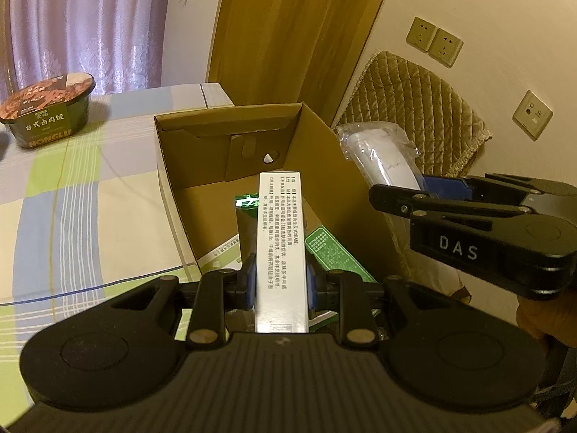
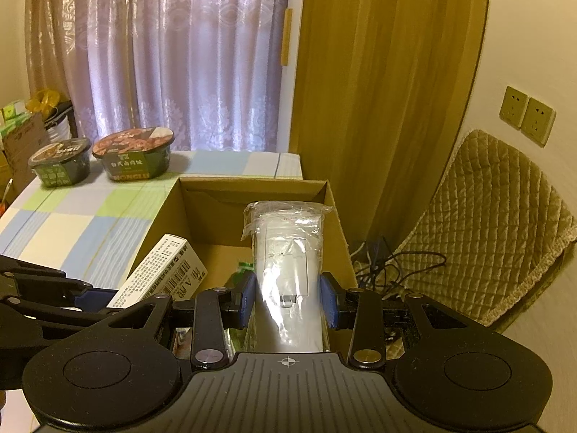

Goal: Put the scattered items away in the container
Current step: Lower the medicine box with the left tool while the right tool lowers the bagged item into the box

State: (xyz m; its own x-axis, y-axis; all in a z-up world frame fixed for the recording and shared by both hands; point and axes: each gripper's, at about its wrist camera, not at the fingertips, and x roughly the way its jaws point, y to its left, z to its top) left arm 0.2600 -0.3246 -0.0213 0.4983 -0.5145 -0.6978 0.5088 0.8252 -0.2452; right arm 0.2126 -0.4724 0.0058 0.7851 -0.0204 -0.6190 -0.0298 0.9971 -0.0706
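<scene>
An open cardboard box [image 1: 324,158] [image 2: 169,213] stands on the checked bedcover. My left gripper [image 1: 281,285] is shut on a long white printed carton [image 1: 281,245], held over the box's near edge; the same carton [image 2: 162,270] shows at the left of the right wrist view. My right gripper [image 2: 288,299] is shut on a white device wrapped in clear plastic [image 2: 288,252], poised above the box's right side; the wrapped device [image 1: 382,155] also shows in the left wrist view with the right gripper [image 1: 425,189]. Green packets [image 1: 335,252] lie inside the box.
Two instant-food bowls [image 2: 135,157] [image 2: 61,166] sit on the bedcover [image 1: 72,198] near the curtain. A quilted cushion [image 2: 494,223] leans on the wall at the right, with tangled cables [image 2: 389,263] beside the box. Wall sockets [image 1: 434,41] are above.
</scene>
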